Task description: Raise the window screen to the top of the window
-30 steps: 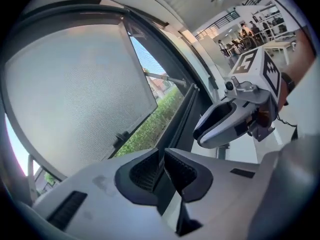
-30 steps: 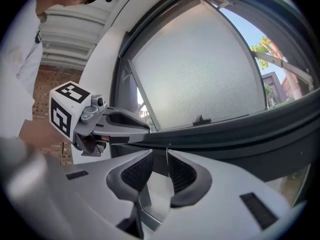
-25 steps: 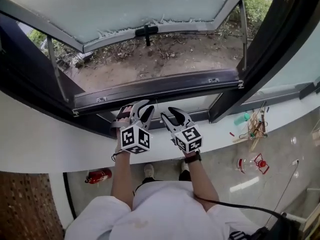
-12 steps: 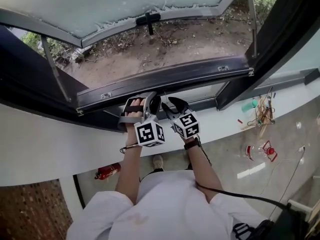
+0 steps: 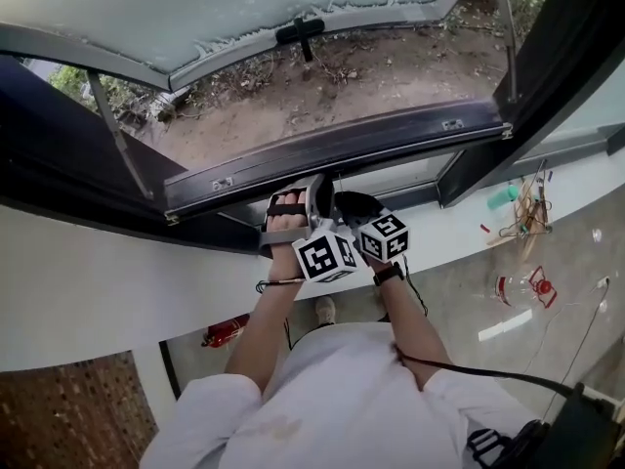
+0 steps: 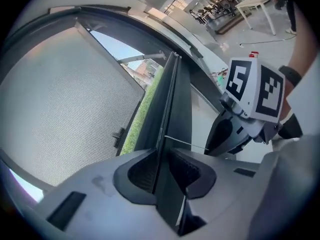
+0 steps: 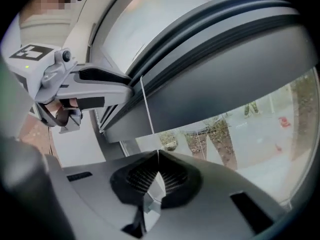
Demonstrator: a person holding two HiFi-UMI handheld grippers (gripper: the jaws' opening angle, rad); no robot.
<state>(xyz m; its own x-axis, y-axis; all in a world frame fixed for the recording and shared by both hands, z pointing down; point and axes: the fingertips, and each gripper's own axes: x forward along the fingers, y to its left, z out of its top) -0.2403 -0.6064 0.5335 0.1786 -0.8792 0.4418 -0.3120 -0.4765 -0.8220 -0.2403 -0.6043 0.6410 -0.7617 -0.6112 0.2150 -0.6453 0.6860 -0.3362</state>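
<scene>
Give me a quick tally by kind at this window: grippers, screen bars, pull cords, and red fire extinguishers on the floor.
Grippers: 2, the left gripper clamped on the screen bar, the right gripper just closed on the cord
Screen bar: 1
Cord: 1
Red fire extinguisher: 1
Total: 5

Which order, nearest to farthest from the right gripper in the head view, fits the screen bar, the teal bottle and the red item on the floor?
The right gripper has just closed its jaws on the thin cord.
1. Screen bar, right beside its jaws.
2. Teal bottle, rightward on the sill.
3. Red item, right, down on the floor.
</scene>
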